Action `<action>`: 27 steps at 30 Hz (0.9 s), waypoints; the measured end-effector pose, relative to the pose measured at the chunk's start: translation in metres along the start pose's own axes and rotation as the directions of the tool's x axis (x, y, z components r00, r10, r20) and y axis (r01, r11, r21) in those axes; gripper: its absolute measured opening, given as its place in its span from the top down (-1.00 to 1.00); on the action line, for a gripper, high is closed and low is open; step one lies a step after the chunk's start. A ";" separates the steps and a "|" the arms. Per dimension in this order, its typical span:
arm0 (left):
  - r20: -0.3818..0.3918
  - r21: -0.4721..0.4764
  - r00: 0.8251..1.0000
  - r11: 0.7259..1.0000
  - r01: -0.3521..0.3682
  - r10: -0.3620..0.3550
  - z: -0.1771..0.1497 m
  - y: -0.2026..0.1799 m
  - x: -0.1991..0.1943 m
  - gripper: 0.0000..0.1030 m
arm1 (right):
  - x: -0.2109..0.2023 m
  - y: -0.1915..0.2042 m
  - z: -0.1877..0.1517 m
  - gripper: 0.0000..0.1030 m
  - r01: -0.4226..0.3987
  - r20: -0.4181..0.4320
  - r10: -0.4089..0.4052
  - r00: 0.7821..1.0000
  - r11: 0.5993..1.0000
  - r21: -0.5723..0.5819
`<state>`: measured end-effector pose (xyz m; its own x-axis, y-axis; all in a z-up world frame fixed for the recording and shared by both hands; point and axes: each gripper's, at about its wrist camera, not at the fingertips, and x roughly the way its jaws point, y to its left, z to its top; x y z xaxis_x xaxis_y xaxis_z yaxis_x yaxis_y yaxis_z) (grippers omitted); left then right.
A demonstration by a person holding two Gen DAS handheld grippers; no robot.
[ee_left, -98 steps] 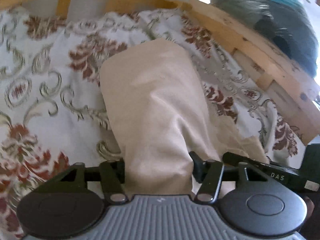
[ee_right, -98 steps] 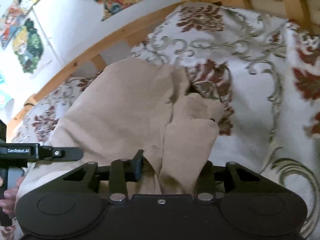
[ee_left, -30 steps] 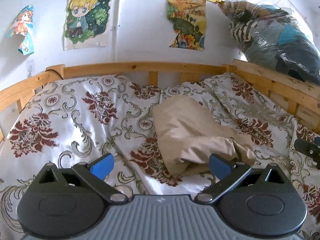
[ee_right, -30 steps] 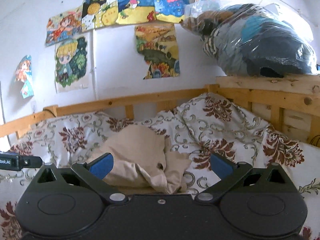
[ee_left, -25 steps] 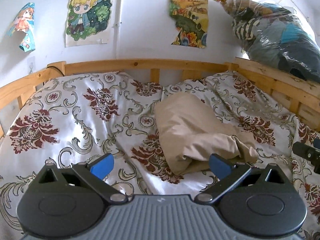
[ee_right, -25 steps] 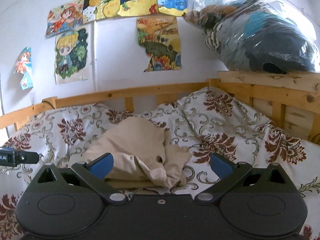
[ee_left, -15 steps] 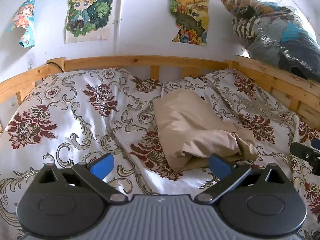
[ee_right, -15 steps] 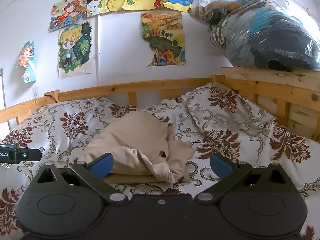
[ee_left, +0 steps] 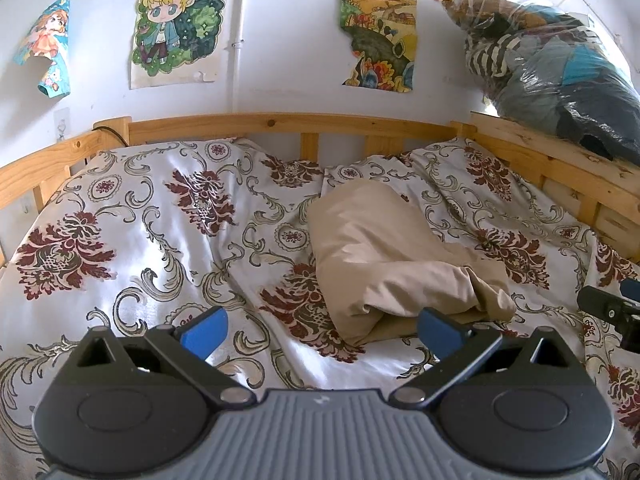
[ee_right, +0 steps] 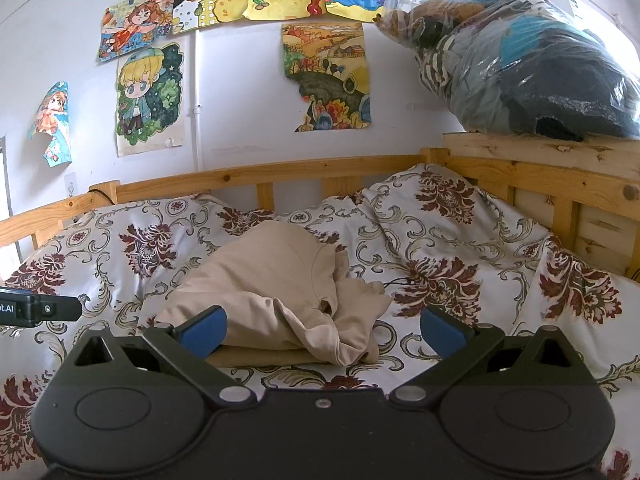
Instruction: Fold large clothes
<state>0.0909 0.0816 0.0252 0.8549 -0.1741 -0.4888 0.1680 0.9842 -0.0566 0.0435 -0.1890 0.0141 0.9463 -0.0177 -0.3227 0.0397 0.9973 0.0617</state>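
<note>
A beige garment (ee_left: 384, 256) lies folded in a loose bundle on the flowered bedspread (ee_left: 168, 232), right of the middle. It also shows in the right wrist view (ee_right: 280, 292), with a crumpled end at its right. My left gripper (ee_left: 320, 330) is open and empty, held back from the garment's near edge. My right gripper (ee_right: 322, 328) is open and empty, also short of the garment. The right gripper's tip (ee_left: 610, 310) shows at the right edge of the left wrist view; the left gripper's tip (ee_right: 38, 309) shows at the left edge of the right wrist view.
A wooden bed rail (ee_left: 280, 124) runs along the far and right sides. A plastic bag of clothes (ee_right: 520, 64) sits on the right rail's top. Posters (ee_right: 148, 96) hang on the white wall behind the bed.
Both grippers let go of the beige garment, opened and pulled back from it. The garment now lies free on the bed, and over the last second the views have drawn back slightly more.
</note>
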 end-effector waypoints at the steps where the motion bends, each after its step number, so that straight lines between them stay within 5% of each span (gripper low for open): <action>1: 0.001 0.000 1.000 1.000 -0.001 0.001 0.000 0.000 0.000 -0.99 | 0.000 0.000 0.000 -0.99 0.000 0.000 0.000 1.000 1.000 0.000; 27: 0.007 -0.002 1.000 1.000 -0.005 0.005 0.000 0.000 -0.001 -0.99 | 0.000 0.000 0.000 -0.99 0.000 0.000 0.000 1.000 1.000 0.001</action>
<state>0.0901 0.0815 0.0255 0.8589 -0.1698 -0.4832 0.1632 0.9850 -0.0560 0.0436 -0.1890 0.0141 0.9462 -0.0172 -0.3230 0.0396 0.9972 0.0631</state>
